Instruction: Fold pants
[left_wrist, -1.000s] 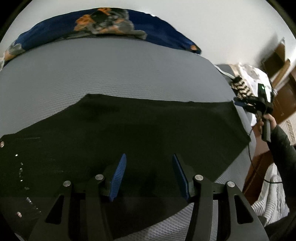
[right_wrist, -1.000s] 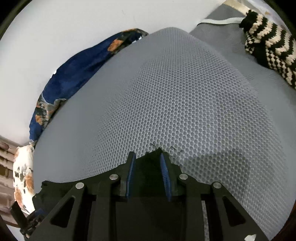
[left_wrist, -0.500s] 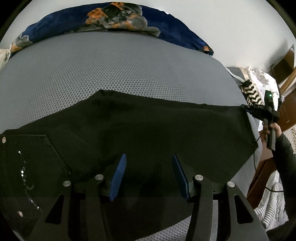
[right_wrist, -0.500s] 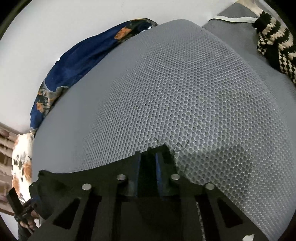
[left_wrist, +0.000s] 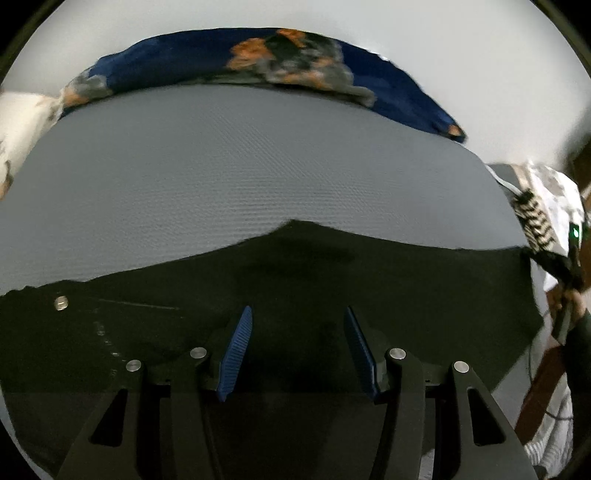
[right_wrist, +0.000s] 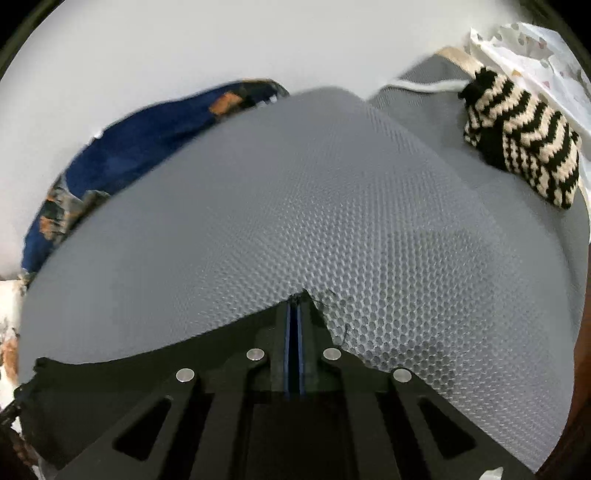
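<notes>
On grey mattress (left_wrist: 258, 177), black pants (left_wrist: 369, 280).

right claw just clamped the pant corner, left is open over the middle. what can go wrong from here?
1. The right claw is shut on only the frayed corner tip of the black pants; a pull could slip it out.
2. The left claw hangs open over the cloth, gripping nothing, so a one-sided lift may drag and skew the pants across the grey mesh mattress.
3. The striped knit lies near that corner and could get swept up.
</notes>
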